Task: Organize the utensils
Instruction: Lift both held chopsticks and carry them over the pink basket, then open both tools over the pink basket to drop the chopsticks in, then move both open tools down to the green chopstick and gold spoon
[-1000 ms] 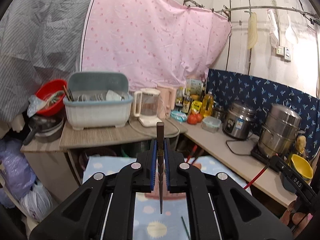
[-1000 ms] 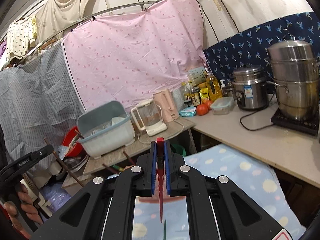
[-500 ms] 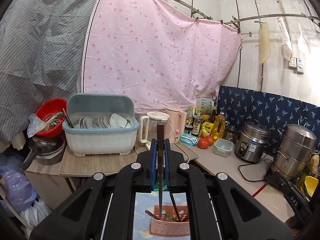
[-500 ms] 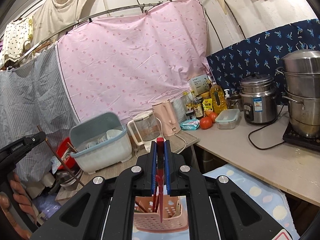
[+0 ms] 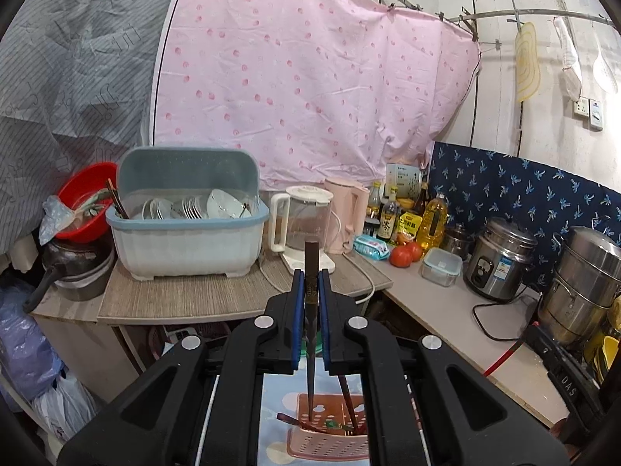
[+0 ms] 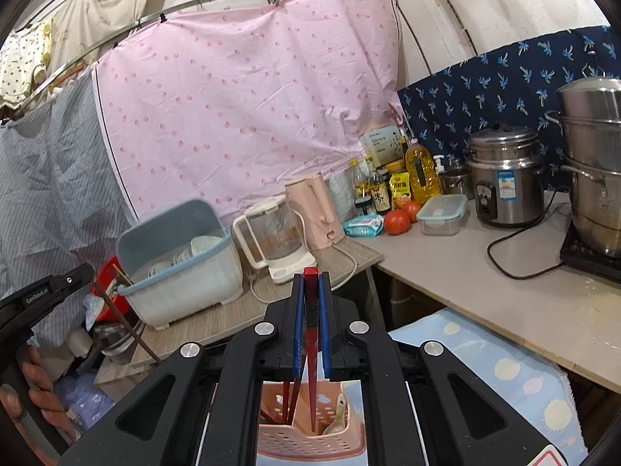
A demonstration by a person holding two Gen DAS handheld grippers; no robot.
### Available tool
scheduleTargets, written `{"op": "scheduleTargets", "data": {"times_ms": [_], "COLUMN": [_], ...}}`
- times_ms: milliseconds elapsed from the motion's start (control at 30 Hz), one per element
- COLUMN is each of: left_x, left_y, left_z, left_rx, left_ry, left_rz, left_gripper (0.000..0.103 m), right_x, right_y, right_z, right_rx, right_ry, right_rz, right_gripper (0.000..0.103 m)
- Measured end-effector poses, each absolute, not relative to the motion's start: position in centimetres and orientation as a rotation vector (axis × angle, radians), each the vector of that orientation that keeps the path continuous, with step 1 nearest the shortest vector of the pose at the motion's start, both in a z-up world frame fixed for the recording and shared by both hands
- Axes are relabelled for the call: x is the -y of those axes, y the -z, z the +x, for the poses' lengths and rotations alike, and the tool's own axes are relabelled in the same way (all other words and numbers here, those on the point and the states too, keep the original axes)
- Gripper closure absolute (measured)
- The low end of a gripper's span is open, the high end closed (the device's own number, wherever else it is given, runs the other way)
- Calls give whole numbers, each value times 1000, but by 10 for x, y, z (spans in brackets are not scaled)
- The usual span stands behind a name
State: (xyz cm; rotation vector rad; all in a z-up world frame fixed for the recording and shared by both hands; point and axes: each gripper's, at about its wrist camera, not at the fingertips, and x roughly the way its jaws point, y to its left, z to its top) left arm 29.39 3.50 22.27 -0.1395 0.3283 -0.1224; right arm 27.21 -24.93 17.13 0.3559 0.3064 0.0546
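Observation:
My left gripper (image 5: pixel 309 318) is shut on a dark brown chopstick (image 5: pixel 310 291) held upright, its tip down inside a pink perforated utensil basket (image 5: pixel 326 442). The basket holds several other chopsticks (image 5: pixel 347 400). My right gripper (image 6: pixel 310 322) is shut on a red chopstick (image 6: pixel 310 310), also upright with its tip in the same pink basket (image 6: pixel 306 440), beside more red chopsticks (image 6: pixel 291 400) and a pale spoon (image 6: pixel 337 423). The left gripper shows at the left edge of the right wrist view (image 6: pixel 46 299).
The basket stands on a blue patterned cloth (image 6: pixel 504 372). Behind are a dish rack with bowls (image 5: pixel 186 233), a glass kettle (image 5: pixel 302 229), a pink kettle (image 5: pixel 347 215), bottles, tomatoes (image 5: pixel 403 254), a rice cooker (image 5: pixel 500 264), steel pots (image 5: pixel 586 283) and a red basin (image 5: pixel 87 202).
Both grippers have tilted up and moved over the pink basket, which has come into view below them. Each chopstick tip now sits lower, inside the basket.

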Motion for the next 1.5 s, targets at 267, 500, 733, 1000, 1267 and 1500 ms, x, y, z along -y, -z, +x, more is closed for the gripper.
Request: {"op": "scheduleTargets", "data": {"times_ms": [267, 500, 733, 1000, 1267, 1500], "left_x": [-34, -32, -33, -36, -33, -29], "left_y": [-200, -183, -177, -175, -161, -120], "left_z": [307, 314, 307, 288, 255, 210], "left_rx": [-383, -427, -423, -427, -496, -624], "left_ry": [139, 152, 134, 141, 196, 233], "left_rz": [-174, -175, -191, -196, -190, -180], "left_gripper": [96, 96, 55, 49, 48, 47], "right_x": [237, 233, 234, 241, 240, 229], "right_y": [-151, -141, -139, -138, -122, -84], "right_z": [281, 285, 282, 260, 226, 180], "right_rx": [-352, -379, -379, -377, -414, -511], "right_ry": [-68, -69, -53, -50, -71, -97], "right_rz": [347, 344, 351, 360, 380, 379], "right_gripper": [96, 96, 77, 75, 75, 75]}}
